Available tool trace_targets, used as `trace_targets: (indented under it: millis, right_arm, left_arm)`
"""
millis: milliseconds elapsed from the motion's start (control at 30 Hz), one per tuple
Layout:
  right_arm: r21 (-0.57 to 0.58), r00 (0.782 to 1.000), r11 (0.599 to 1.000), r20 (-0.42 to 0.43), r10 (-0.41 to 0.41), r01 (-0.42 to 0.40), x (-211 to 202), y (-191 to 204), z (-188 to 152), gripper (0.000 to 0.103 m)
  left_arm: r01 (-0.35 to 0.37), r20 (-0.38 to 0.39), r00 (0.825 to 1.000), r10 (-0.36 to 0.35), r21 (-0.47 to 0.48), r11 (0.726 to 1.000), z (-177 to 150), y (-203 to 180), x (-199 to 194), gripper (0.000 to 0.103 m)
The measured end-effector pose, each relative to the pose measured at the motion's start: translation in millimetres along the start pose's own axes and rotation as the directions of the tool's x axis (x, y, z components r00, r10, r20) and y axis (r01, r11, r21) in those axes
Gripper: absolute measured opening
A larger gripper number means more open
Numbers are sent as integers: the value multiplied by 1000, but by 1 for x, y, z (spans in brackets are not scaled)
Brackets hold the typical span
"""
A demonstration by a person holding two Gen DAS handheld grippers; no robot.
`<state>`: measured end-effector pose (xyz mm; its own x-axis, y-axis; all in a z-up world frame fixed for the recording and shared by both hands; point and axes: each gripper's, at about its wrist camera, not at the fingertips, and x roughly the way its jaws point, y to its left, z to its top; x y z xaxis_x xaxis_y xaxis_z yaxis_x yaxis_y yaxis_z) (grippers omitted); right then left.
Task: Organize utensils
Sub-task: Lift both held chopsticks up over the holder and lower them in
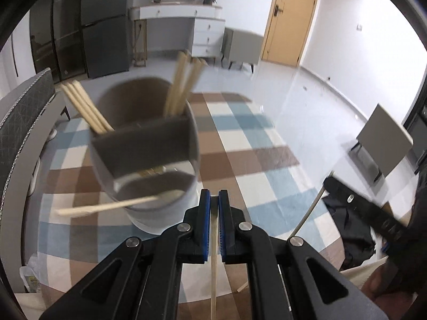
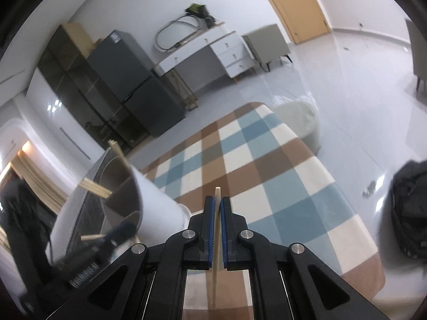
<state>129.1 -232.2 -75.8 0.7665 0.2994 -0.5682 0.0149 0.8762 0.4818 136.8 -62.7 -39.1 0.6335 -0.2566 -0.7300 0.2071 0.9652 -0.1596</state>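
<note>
A white round utensil holder (image 1: 160, 213) with dark dividers stands on the checked tablecloth (image 1: 253, 138), just ahead and left of my left gripper (image 1: 214, 194). Wooden chopsticks (image 1: 181, 85) stand in its back compartments, and more chopsticks (image 1: 82, 104) lean out on the left. A wooden spoon (image 1: 112, 205) lies across the front compartment, handle poking left. The left gripper is shut on a thin pale wooden stick (image 1: 213, 266) that hangs down below the pads. My right gripper (image 2: 217, 202) is shut on a wooden chopstick (image 2: 216, 229); its tip shows just past the pads. The holder (image 2: 157, 202) is at its left.
A padded chair (image 1: 24, 112) stands at the table's left edge, and a grey chair (image 1: 384, 144) to the right. A black bag (image 2: 408, 213) lies on the floor at the right. A pale pouf (image 2: 299, 117) sits beyond the table's far end.
</note>
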Motion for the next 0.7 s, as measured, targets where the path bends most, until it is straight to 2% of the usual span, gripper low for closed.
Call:
trace_targets:
  millis: [167,400,533,700]
  right_arm:
    - [-49,1000,999,25,3,-1,-7,14,-2,4]
    - [-148,999,989,37,18,-13,-11,38,-8,4]
    - [-219,999,976,45,31,-20,-12,54,-11,4]
    - [-252,998,968,51,31,-17,-11,64,-14,4]
  left_arm:
    - [18,51,999,-15,-59,998,4,17,-17,2]
    - [34,100,995,-26,-78,996,1,26,-29,2]
    - [51,84,996,-42,-108,993,5,32,-34,2]
    - [62,103,993,-56,-53,997,12,31,-48,2]
